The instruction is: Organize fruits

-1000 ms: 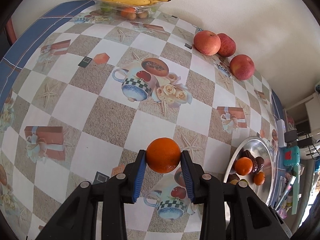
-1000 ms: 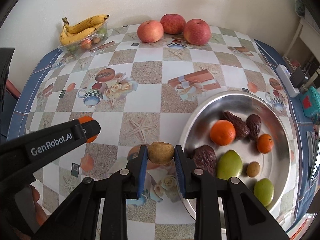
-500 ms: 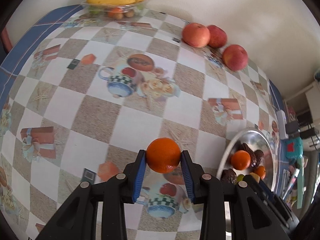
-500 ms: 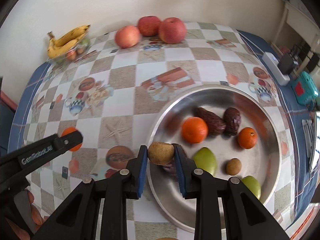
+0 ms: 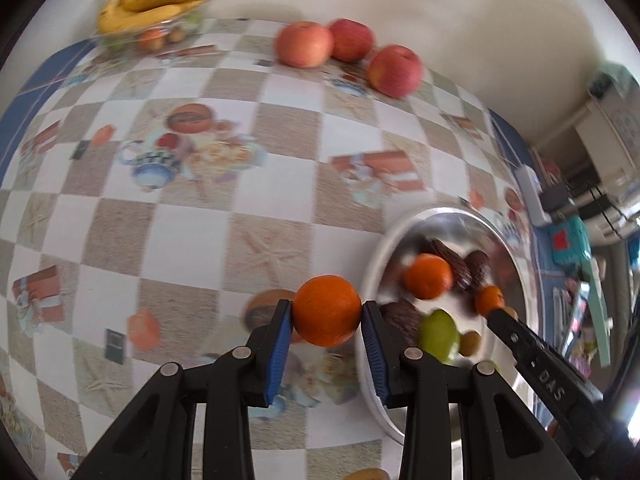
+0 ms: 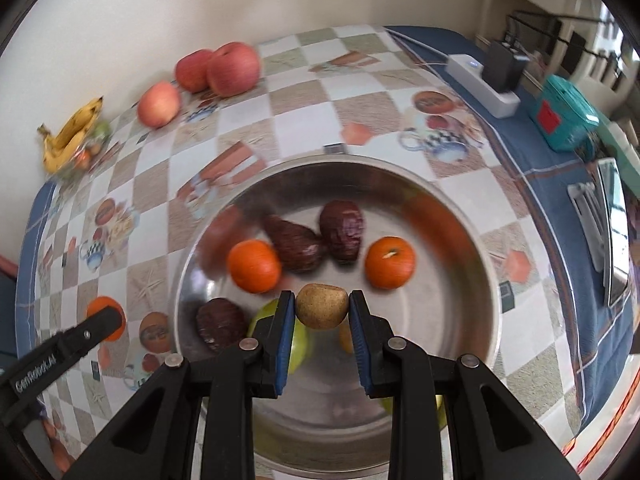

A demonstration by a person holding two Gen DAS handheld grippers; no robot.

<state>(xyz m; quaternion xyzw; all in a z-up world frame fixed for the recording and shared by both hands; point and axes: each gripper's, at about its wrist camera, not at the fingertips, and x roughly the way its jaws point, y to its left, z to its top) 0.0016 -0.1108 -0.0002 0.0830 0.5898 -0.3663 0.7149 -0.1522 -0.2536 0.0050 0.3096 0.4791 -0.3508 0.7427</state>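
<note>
The right gripper (image 6: 322, 312) fingers clench a brown kiwi (image 6: 321, 305) directly above the steel bowl (image 6: 472, 240). The left gripper (image 5: 326, 322) fingers clench an orange (image 5: 327, 310) above the bench (image 5: 180, 240), beside the bowl's left rim, so the right hand is nearer.

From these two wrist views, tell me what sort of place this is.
Most likely a home dining or kitchen corner: a table under a printed checkered oilcloth against a plain wall, loose apples and bananas, a metal fruit bowl, and a power strip with household clutter alongside.
</note>
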